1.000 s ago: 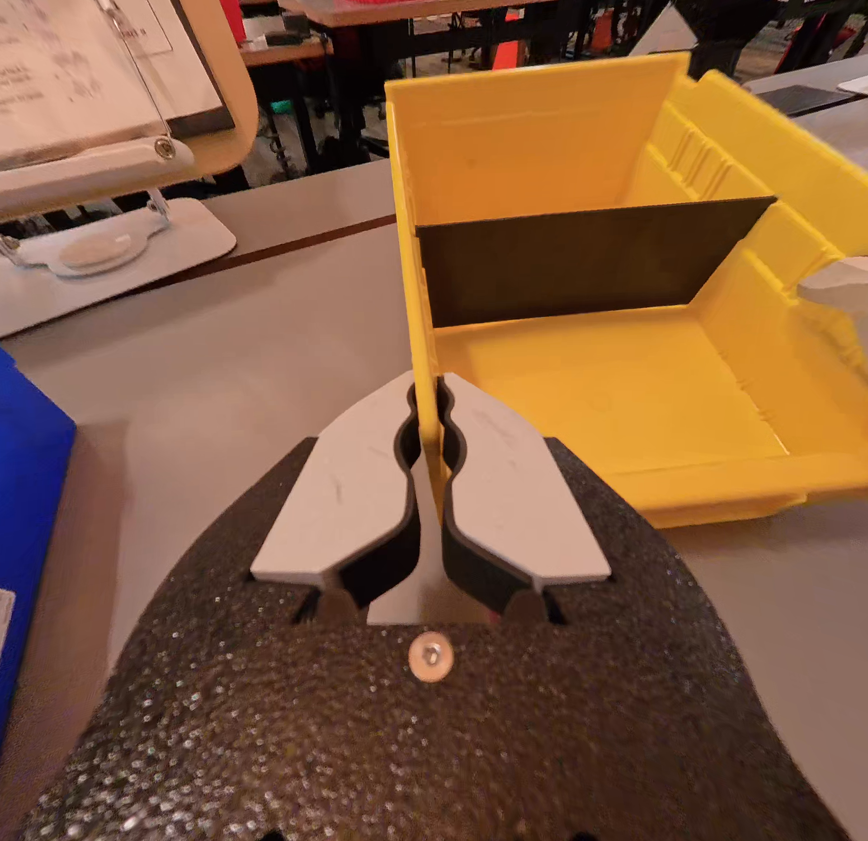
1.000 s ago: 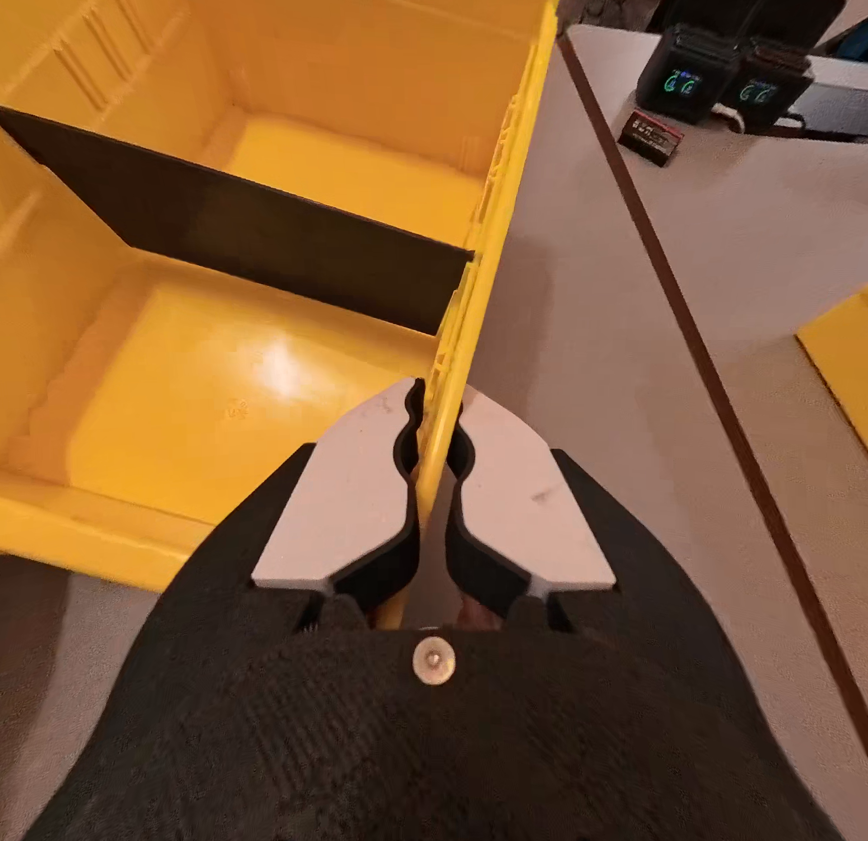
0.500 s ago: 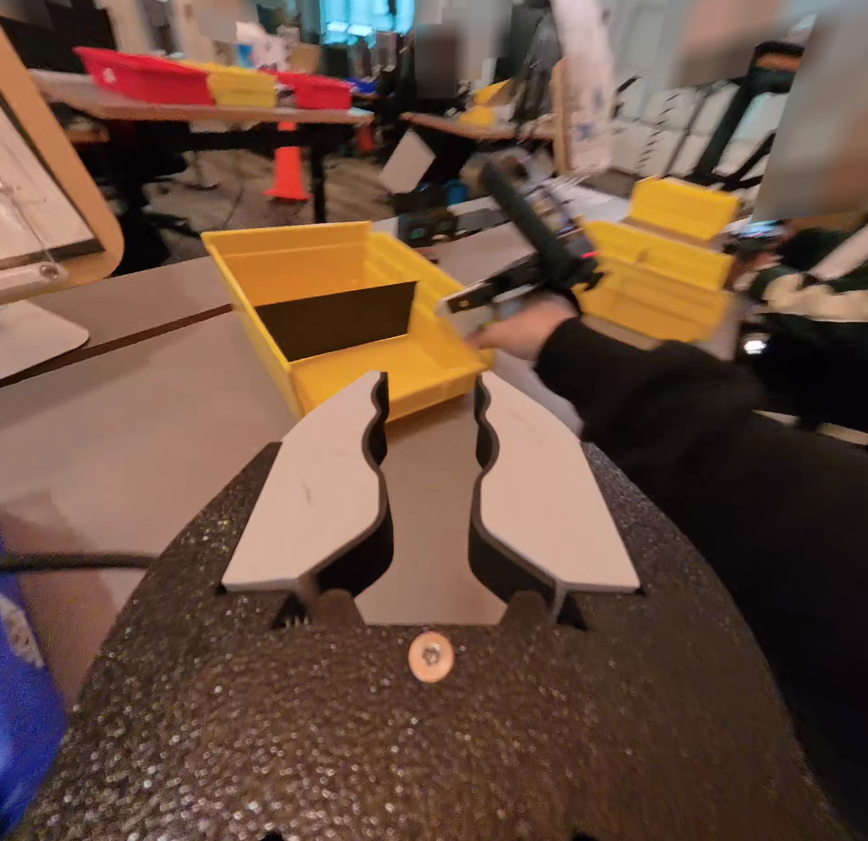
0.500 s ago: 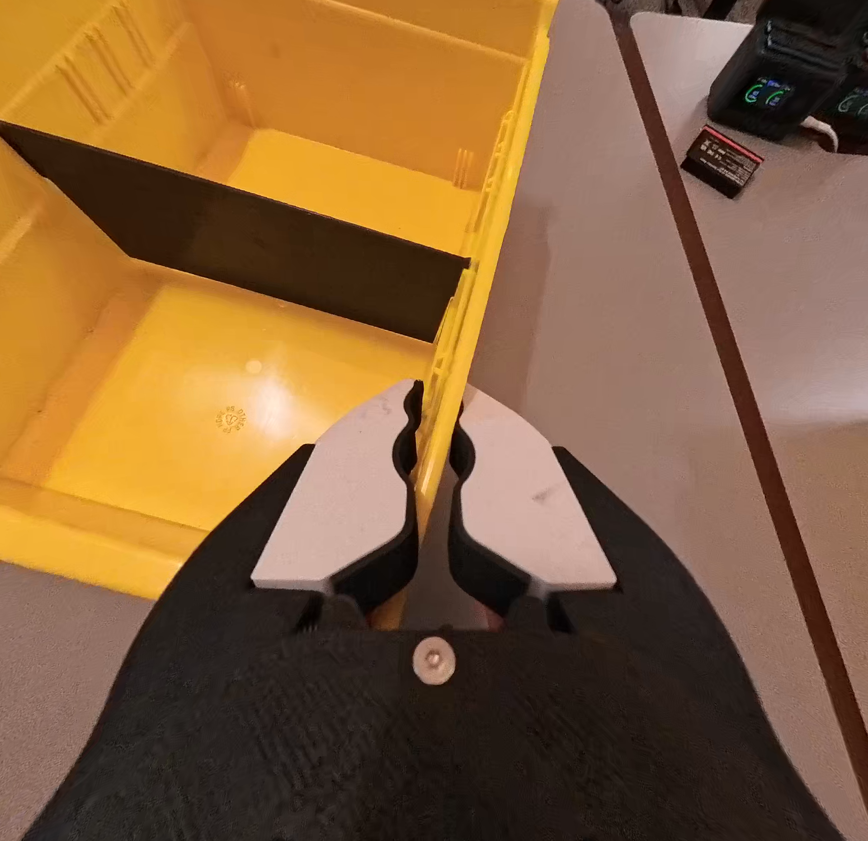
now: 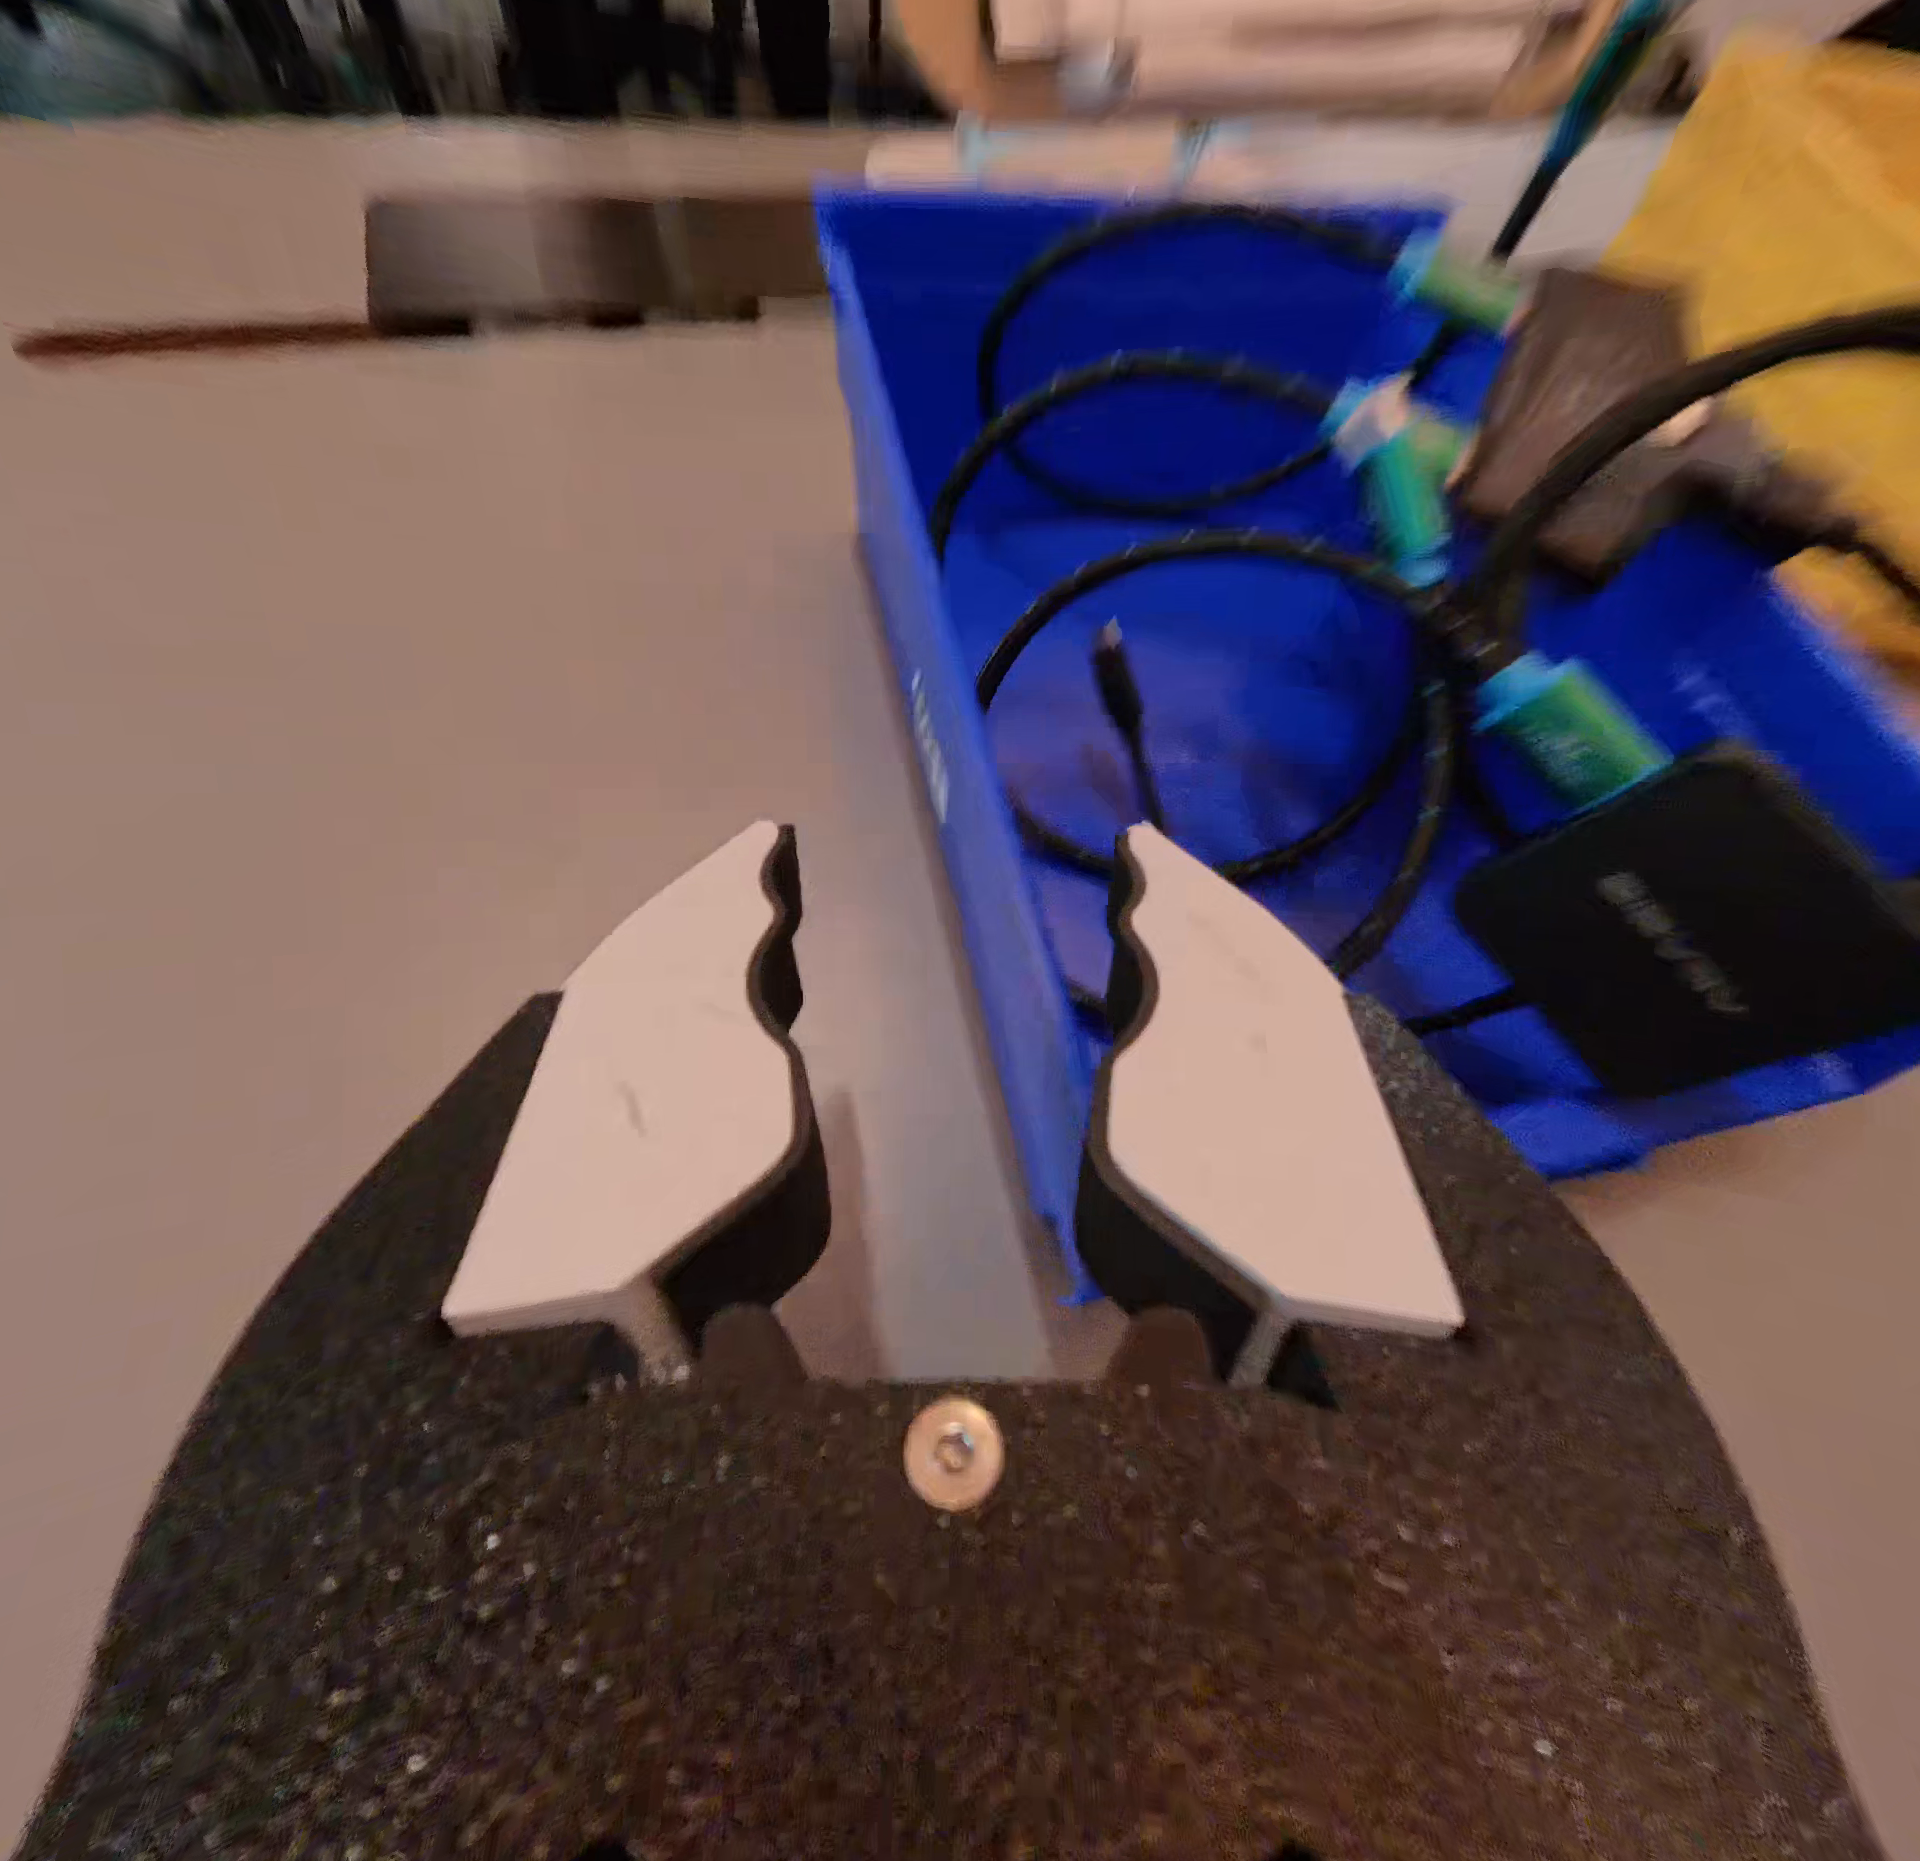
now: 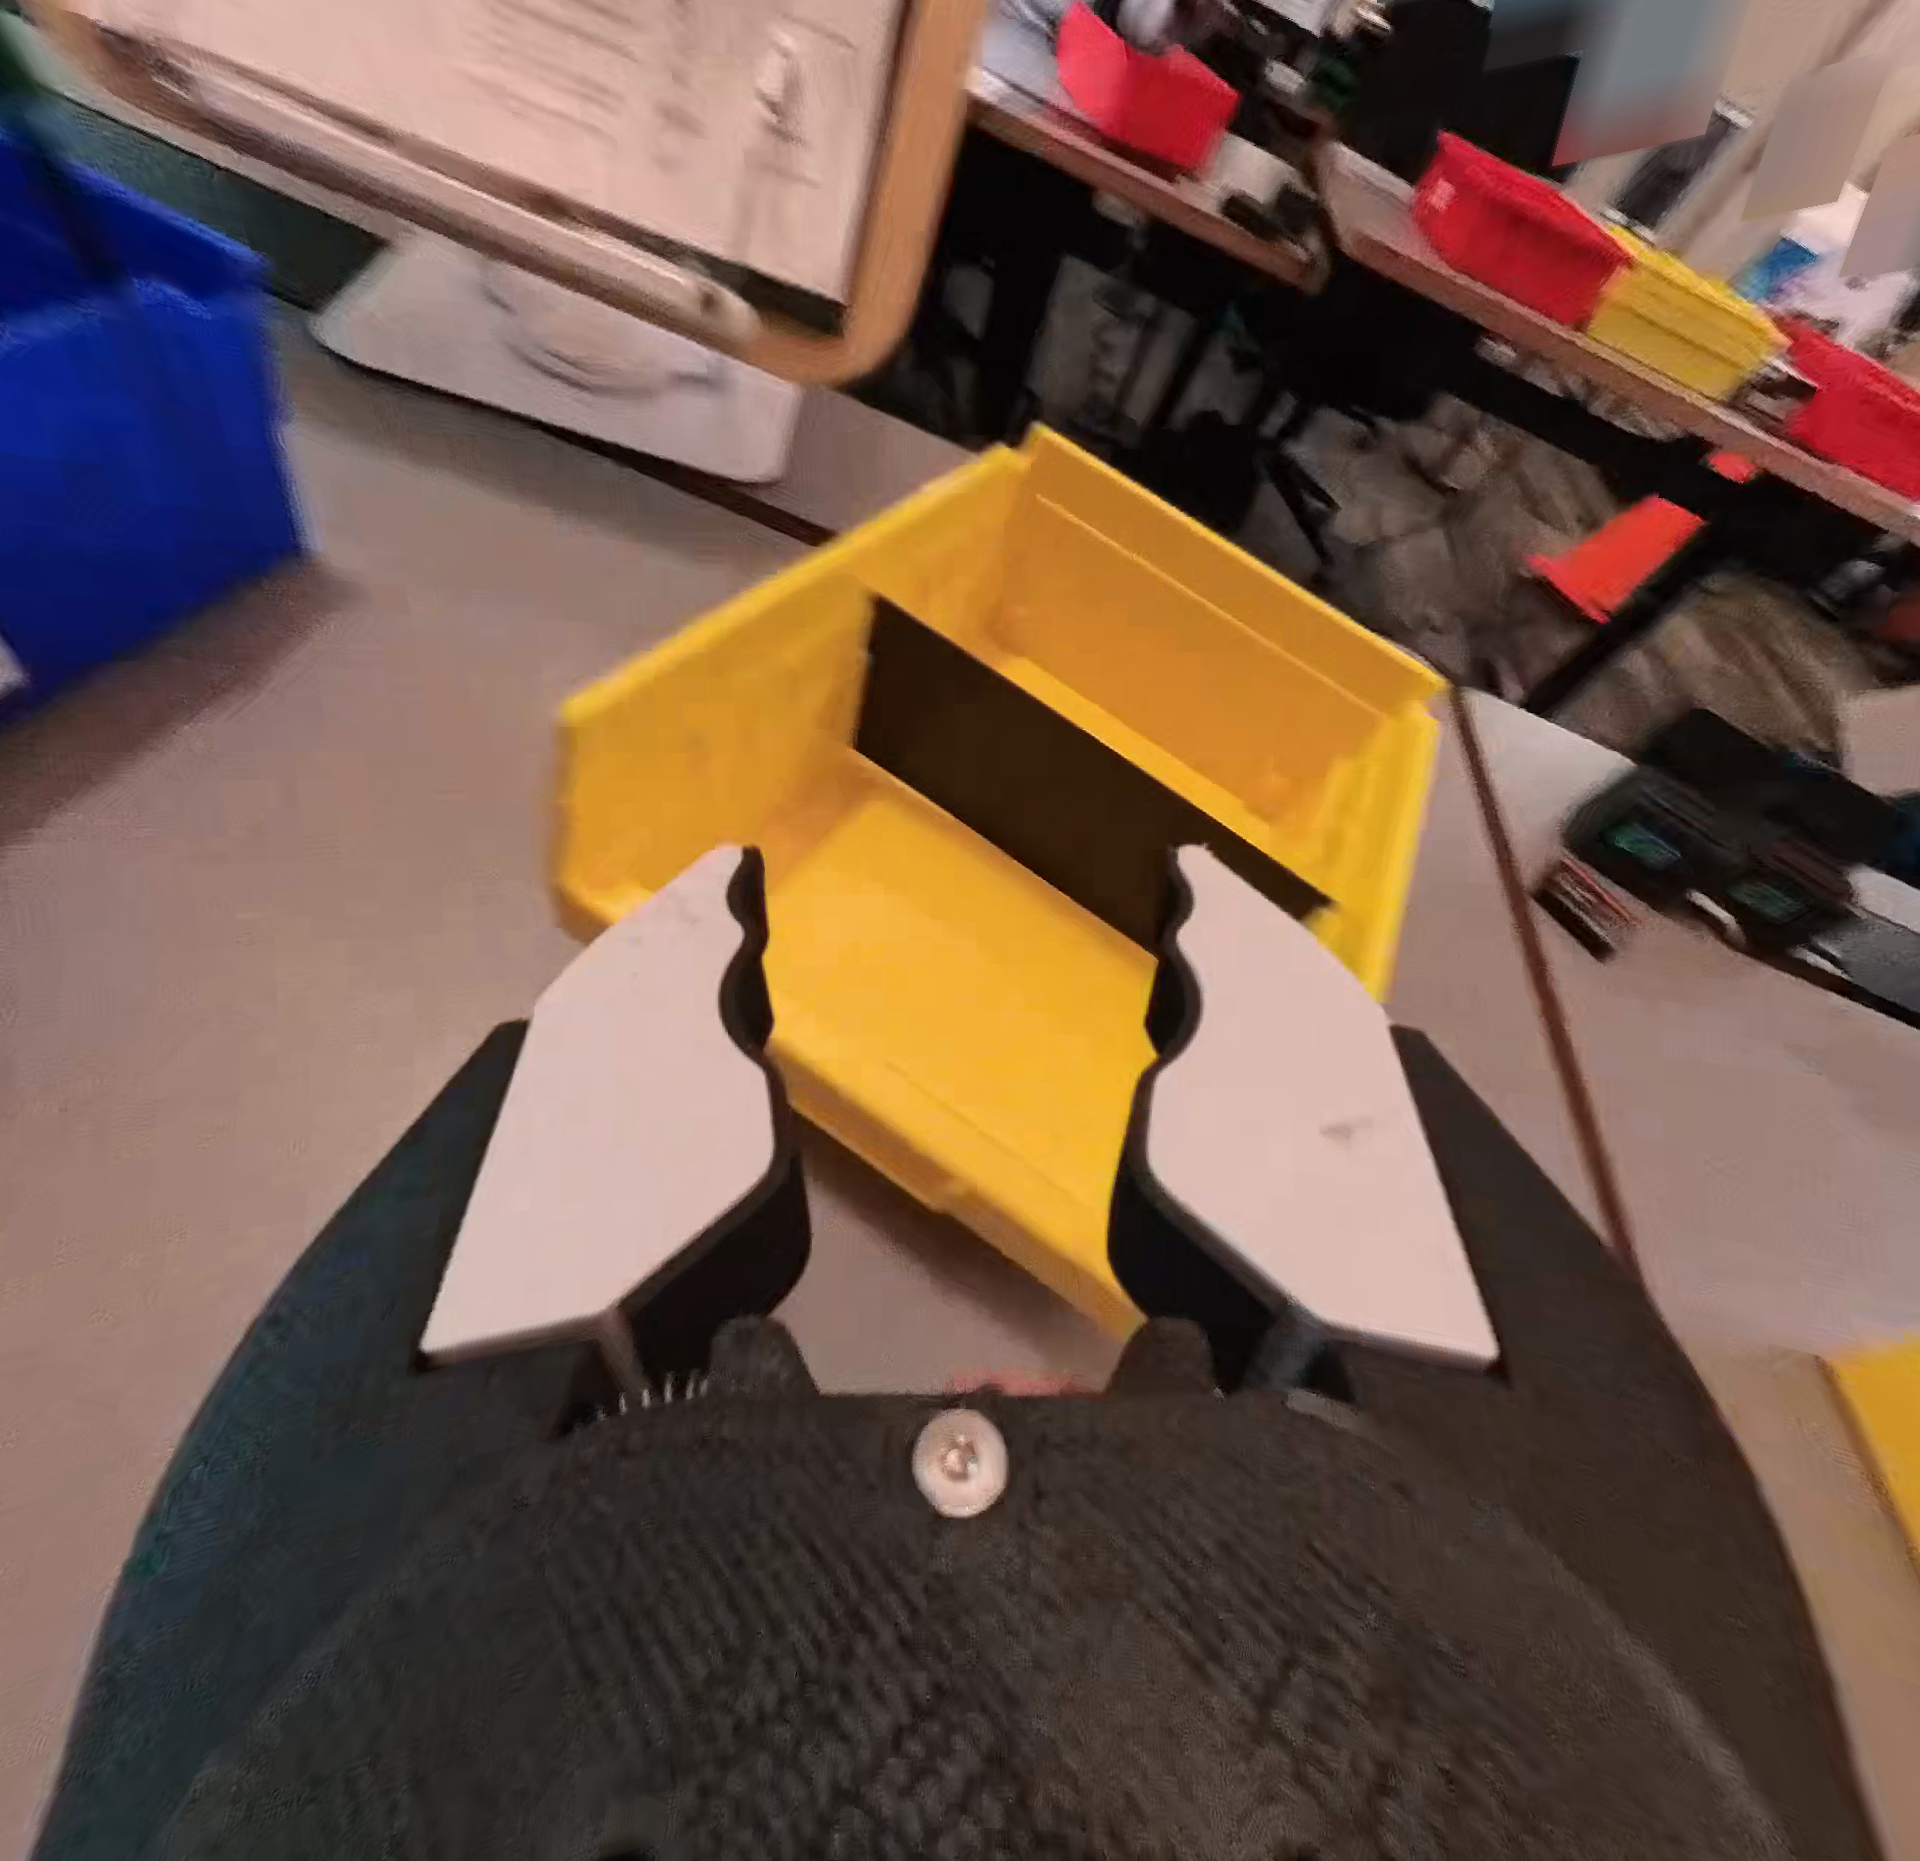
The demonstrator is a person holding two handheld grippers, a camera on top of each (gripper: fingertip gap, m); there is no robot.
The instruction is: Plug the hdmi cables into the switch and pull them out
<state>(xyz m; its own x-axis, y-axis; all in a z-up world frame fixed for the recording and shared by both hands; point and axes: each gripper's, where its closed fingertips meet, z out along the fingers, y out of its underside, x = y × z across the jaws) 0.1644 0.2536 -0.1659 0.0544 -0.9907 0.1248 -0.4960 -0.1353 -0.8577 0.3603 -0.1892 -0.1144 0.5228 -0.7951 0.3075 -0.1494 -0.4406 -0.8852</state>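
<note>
— Both of them are empty, aren't they?

— Yes. The left hand-held gripper (image 5: pixel 956 840) has its jaws spread wide with nothing between them, and so does the right hand-held gripper (image 6: pixel 966 861).

— Where's the gear?

— In the blue bin (image 5: pixel 940 668) on the counter (image 5: pixel 416 668). Its near wall runs lengthwise straight into the left one's gap, so everything lies ahead and off to that gripper's right. The black cables (image 5: pixel 1195 564) sit coiled in loops, their green-ended plugs (image 5: pixel 1558 731) pointing roughly toward the far right corner. A flat black box (image 5: pixel 1714 938), which I'd take for the switch, lies at the bin's near right end.

— And the right one?

— It faces the yellow bin (image 6: pixel 675 731), with its dark divider (image 6: pixel 1039 783) and nothing inside that I can see. The left is clearly nearer, so I'd guess it reaches first.

— Anything unclear?

— Plenty. It's smeared with motion; a second dark box (image 5: pixel 1579 398) farther back is blurred, and I can't tell whether any plug is seated.
</note>
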